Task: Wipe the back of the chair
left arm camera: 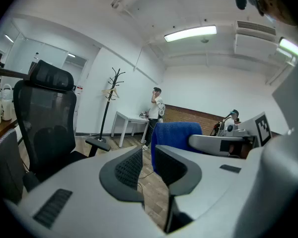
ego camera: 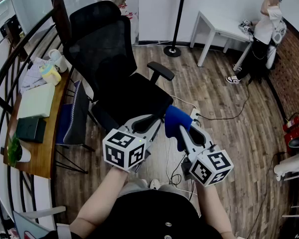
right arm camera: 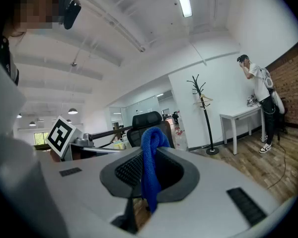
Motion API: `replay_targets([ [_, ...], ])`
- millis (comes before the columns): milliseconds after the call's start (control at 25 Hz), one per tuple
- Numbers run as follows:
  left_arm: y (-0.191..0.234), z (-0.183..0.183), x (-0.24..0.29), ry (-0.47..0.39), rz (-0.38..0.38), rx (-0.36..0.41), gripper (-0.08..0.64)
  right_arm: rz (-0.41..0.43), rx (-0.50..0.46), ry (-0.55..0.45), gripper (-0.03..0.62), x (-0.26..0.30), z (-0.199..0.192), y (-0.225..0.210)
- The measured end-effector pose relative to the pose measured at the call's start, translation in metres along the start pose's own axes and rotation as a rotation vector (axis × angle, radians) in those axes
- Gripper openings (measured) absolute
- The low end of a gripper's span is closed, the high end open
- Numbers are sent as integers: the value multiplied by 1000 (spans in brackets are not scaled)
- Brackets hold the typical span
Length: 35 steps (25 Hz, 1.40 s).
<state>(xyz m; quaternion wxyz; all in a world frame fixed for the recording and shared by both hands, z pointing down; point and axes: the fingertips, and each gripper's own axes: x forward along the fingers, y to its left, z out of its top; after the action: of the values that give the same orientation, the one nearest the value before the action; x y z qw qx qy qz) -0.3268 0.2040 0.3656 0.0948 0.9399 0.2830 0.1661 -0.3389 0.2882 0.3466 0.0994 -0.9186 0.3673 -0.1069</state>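
A black mesh office chair (ego camera: pixel 97 41) stands ahead of me, its seat turned toward me and its back (left arm camera: pixel 44 118) upright on the far side. My right gripper (ego camera: pixel 185 129) is shut on a blue cloth (ego camera: pixel 176 123) that hangs folded between its jaws (right arm camera: pixel 150 167), over the floor near the seat's front right corner. My left gripper (ego camera: pixel 152 122) hovers beside it at the seat's front edge, jaws close together with nothing between them (left arm camera: pixel 148 163). Neither gripper touches the chair. In the right gripper view only the chair's headrest (right arm camera: pixel 148 120) shows behind the cloth.
A wooden desk (ego camera: pixel 45 148) with a cup, books and a plant runs along the left behind a curved railing. A coat stand (ego camera: pixel 177 19), a white table (ego camera: pixel 224 29) and a standing person (ego camera: pixel 264 29) are at the back right. A power strip and cables (ego camera: pixel 195 116) lie on the floor.
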Motion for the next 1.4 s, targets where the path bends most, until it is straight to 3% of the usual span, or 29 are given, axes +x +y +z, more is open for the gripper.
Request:
replay_targets([
  [440,15,6,-6,-31,17,9,86,52,-1,46,72,15,-8,11],
  [880,28,-7,-10,-12,-24,-11,86,-41,70,18,72,21,-9,-4],
  [1160,40,-18,13,20,-26,-51,86,-29,81,18,72,34,-6,-21],
  [1400,61,-10,62,35,5,-45,86,12,88,23,72,68,3,-63],
])
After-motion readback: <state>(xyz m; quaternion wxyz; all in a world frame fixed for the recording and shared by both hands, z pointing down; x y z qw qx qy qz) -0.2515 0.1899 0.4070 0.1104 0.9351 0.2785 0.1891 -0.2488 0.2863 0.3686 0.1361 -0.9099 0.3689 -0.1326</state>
